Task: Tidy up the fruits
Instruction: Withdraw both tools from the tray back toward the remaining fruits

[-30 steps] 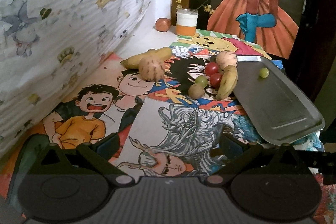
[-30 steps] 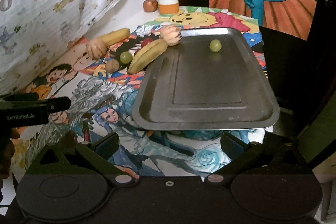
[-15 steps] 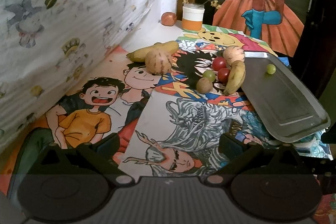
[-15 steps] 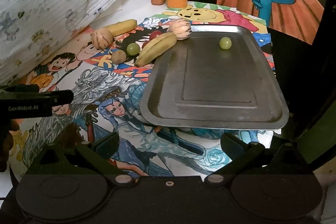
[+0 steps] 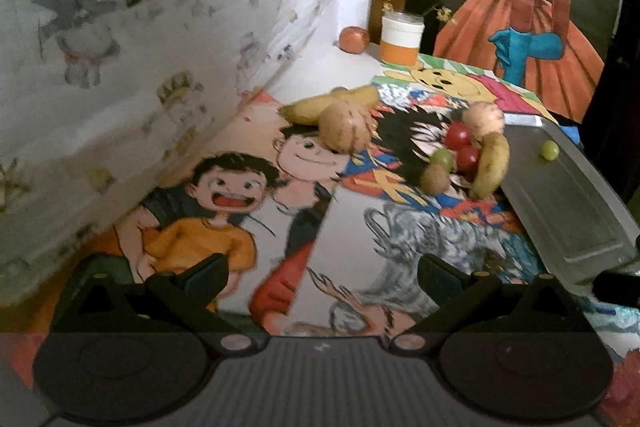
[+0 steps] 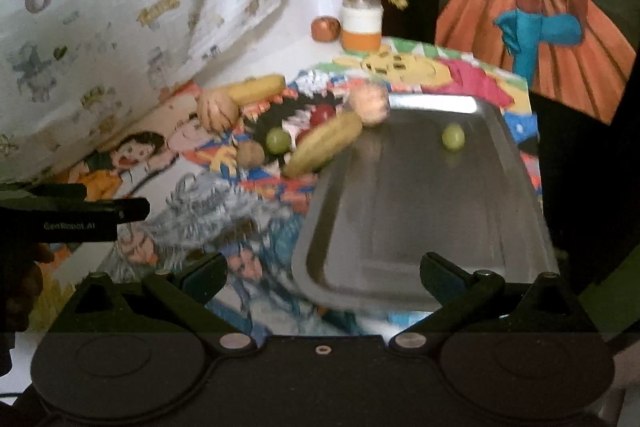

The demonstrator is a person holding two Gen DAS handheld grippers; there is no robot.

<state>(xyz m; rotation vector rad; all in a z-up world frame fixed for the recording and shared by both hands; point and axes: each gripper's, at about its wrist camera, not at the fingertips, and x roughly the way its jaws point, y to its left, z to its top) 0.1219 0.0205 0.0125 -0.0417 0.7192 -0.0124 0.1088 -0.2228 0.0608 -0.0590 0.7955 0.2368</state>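
Both the left gripper and right gripper hang wide open and empty, the fruit cluster's banana lying at twelve o'clock of the right one, its long axis slanting toward two o'clock against the tray rim.

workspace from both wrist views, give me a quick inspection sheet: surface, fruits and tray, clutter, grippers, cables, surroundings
Surface: table covered with cartoon posters.
Job's things: metal tray at the right holds only one green grape. Off the tray in a cluster: two bananas, two round tan fruits, red fruits, another green grape, a small brown fruit.
Clutter: orange-and-white jar and a reddish fruit at the back.
Grippers: left hand-held gripper open, empty; right hand-held gripper open, empty, above the tray's near edge.
Cables: nothing seen.
Surroundings: printed cloth at the left, painted dress picture behind.
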